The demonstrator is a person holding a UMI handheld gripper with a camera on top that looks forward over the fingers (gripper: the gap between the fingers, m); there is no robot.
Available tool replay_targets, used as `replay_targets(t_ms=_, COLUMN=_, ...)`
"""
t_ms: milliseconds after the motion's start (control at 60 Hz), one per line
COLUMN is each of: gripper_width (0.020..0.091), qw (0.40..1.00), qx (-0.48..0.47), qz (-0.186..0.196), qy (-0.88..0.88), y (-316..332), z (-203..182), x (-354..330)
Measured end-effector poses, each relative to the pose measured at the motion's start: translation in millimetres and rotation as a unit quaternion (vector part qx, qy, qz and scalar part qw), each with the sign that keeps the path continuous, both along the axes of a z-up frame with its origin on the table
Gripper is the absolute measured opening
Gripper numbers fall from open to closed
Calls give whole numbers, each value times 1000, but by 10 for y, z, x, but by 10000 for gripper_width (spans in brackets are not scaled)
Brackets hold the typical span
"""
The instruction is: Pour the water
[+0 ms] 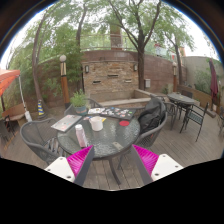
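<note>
On a tree-shaded patio, a round dark glass surface (105, 140) carries a pale cup (97, 123) and a small pinkish bottle (80, 134). The tongs (113, 160) hang open and empty, well short of both; pouring appears not yet begun.

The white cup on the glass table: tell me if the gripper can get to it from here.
Probably yes. The gripper is open and empty, and the white cup stands well beyond its fingers on the glass table, with nothing between them. It must move forward first.
</note>
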State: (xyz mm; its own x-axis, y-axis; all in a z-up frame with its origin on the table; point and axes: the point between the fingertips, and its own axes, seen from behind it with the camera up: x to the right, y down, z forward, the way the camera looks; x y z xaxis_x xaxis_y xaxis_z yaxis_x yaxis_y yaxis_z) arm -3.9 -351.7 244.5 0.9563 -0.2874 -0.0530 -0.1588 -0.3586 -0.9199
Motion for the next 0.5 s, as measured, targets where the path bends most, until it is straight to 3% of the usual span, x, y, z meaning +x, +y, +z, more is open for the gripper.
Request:
replay_targets(t_ms=200, gripper_width=832, qw=999, qx=9, qz=-27, qy=-28, y=-56, z=132, x=-54)
replay_targets(t_ms=500, gripper_width=809, qw=998, qx=3, qz=-30, qy=-50, y=-261, z=-8, x=-551)
